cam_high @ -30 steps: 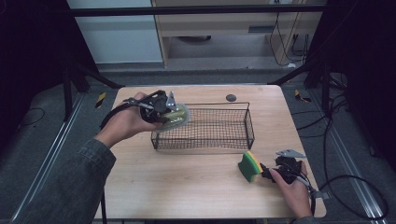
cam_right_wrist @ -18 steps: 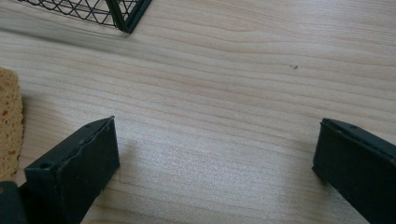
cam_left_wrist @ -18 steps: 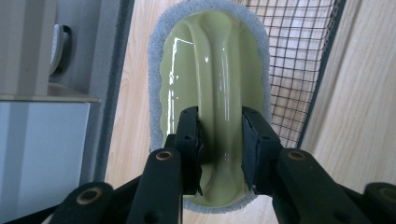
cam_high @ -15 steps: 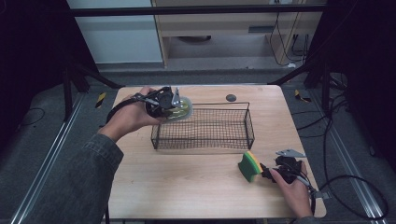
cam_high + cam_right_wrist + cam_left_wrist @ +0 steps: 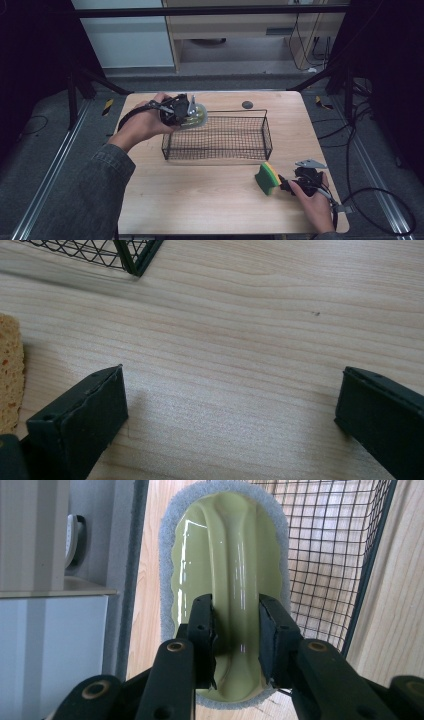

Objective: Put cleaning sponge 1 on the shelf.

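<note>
Left tongs (image 5: 235, 630) clamped on the green scrubber's (image 5: 227, 560) raised handle ridge, held off the worktop (image 5: 210, 200) at the wire basket's (image 5: 217, 137) far-left corner. Left hand (image 5: 142, 125) raised, reaching forward. Right tongs (image 5: 230, 415) wide apart, low over the worktop, sponge (image 5: 267, 177) just beside them. Can't tell what's in the basket.

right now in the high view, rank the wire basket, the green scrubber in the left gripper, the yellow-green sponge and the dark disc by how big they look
1. wire basket, largest by far
2. green scrubber, held raised by the left gripper and partly hidden, and the yellow-green sponge: too alike to rank
3. dark disc, smallest
</note>
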Action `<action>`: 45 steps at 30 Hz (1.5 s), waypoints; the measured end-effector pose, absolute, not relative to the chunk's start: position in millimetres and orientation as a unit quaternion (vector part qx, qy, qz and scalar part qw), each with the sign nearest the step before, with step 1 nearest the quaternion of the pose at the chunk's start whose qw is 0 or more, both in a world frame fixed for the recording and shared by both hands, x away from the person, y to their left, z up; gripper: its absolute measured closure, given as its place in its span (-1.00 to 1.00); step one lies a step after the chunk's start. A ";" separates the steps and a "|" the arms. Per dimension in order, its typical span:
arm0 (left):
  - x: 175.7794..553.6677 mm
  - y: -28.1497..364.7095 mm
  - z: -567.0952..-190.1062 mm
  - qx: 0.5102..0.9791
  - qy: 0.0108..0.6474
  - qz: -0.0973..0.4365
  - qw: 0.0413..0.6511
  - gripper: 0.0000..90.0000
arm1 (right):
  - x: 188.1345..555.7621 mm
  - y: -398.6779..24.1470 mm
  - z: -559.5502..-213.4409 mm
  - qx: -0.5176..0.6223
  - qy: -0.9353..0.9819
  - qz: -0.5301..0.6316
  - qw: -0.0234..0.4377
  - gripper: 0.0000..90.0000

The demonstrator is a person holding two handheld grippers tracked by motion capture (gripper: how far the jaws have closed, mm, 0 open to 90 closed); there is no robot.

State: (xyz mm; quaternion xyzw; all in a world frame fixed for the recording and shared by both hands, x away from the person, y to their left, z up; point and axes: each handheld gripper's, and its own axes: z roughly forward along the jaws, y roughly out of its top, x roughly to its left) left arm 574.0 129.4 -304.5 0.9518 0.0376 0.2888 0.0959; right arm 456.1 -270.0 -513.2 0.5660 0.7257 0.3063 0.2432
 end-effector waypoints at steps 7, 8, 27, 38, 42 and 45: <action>573.8 127.3 -307.2 0.952 0.031 0.288 0.094 0.56 | 456.2 -269.8 -513.2 0.567 0.725 0.307 0.243 -0.99; 573.8 127.3 -307.2 0.952 0.031 0.288 0.094 0.56 | 456.2 -269.8 -513.2 0.567 0.725 0.307 0.243 -0.99; 576.3 131.0 -319.8 0.955 0.024 0.280 0.095 0.55 | 456.7 -269.5 -513.5 0.567 0.724 0.309 0.243 -0.99; 576.5 133.4 -331.8 0.958 0.019 0.273 0.090 0.55 | 456.9 -269.6 -513.5 0.566 0.725 0.308 0.243 -0.99; 576.3 133.8 -334.6 0.958 0.020 0.271 0.089 0.55 | 456.9 -269.6 -513.6 0.566 0.725 0.308 0.244 -0.99; 576.0 134.1 -339.5 0.960 0.019 0.267 0.087 0.55 | 456.9 -269.7 -513.5 0.566 0.725 0.308 0.244 -0.99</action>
